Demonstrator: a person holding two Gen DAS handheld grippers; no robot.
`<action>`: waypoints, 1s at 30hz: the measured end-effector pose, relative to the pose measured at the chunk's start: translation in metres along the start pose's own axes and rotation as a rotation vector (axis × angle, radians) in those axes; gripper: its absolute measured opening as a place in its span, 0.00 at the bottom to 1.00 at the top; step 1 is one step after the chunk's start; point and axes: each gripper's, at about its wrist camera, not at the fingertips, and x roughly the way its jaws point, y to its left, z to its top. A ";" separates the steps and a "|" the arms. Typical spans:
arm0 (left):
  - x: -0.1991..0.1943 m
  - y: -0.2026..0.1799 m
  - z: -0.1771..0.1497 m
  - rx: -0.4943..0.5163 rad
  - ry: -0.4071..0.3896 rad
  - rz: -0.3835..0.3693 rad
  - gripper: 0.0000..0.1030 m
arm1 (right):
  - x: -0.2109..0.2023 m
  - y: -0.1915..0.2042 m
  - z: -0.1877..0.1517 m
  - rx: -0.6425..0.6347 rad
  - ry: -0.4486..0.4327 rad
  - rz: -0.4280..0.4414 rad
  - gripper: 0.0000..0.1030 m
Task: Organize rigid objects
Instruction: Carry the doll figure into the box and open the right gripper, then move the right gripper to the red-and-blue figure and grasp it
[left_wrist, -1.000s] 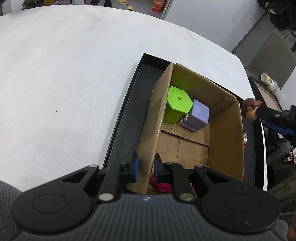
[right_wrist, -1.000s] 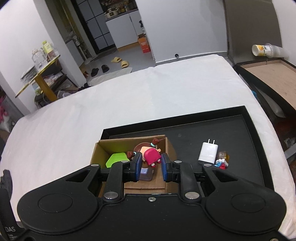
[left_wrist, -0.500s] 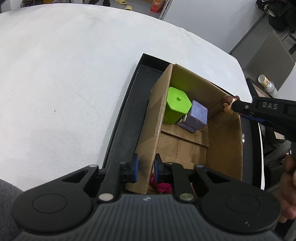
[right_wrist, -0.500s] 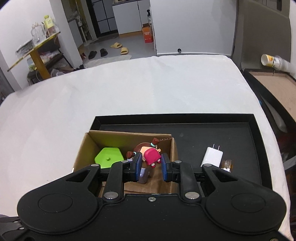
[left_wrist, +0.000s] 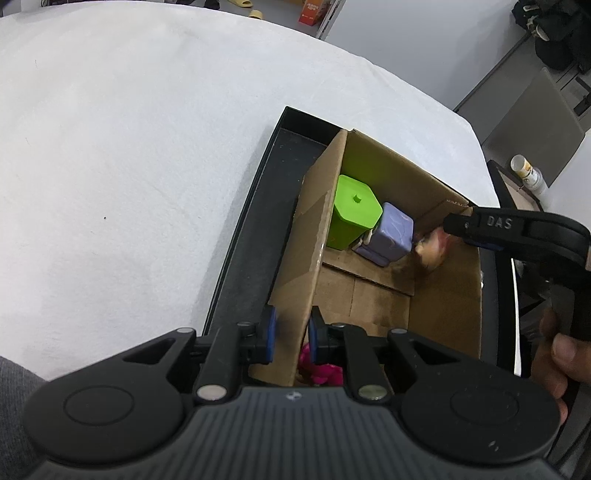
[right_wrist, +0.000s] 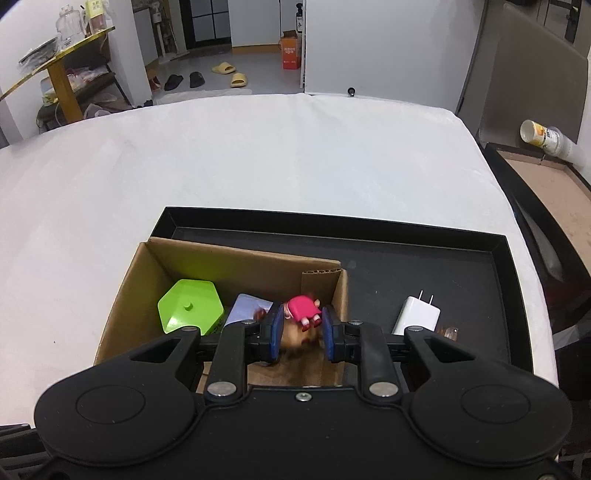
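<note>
1. Cardboard box (right_wrist: 236, 258) sat open-topped at the left end of a black tray (right_wrist: 443, 254), which rested on a white-covered table (right_wrist: 258, 155).
2. Left gripper (left_wrist: 290, 334) was clamped narrowly on the box's near-left wall; both blue pads pressed the cardboard edge.
3. Right gripper (right_wrist: 301, 328) was closed on a small doll (right_wrist: 303, 312) with a pink dress and brown hair, held inside the box near its right wall. Doll was motion-blurred in both views.
4. Inside the box, a green hexagonal container (left_wrist: 354, 210) stood in the far-left corner, with a lavender block (left_wrist: 393, 230) touching its right side.
5. Held doll hung just beside the lavender block; contact between them could not be determined.
6. Pink object (left_wrist: 321, 369) showed at the box's near end, mostly hidden behind the left gripper.
7. White charger (right_wrist: 415, 314) lay on the tray floor just right of the box, prongs pointing away.
8. Person's hand (left_wrist: 554, 354) gripped the right tool's handle.
</note>
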 end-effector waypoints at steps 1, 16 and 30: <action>0.000 0.000 0.000 0.003 -0.002 -0.002 0.16 | -0.002 -0.001 -0.001 0.009 -0.002 0.005 0.22; -0.003 -0.001 -0.002 0.014 -0.010 -0.002 0.16 | -0.040 -0.038 -0.018 0.110 -0.039 0.013 0.24; -0.003 -0.004 -0.002 0.022 -0.013 0.011 0.16 | -0.046 -0.068 -0.034 0.166 -0.044 0.009 0.32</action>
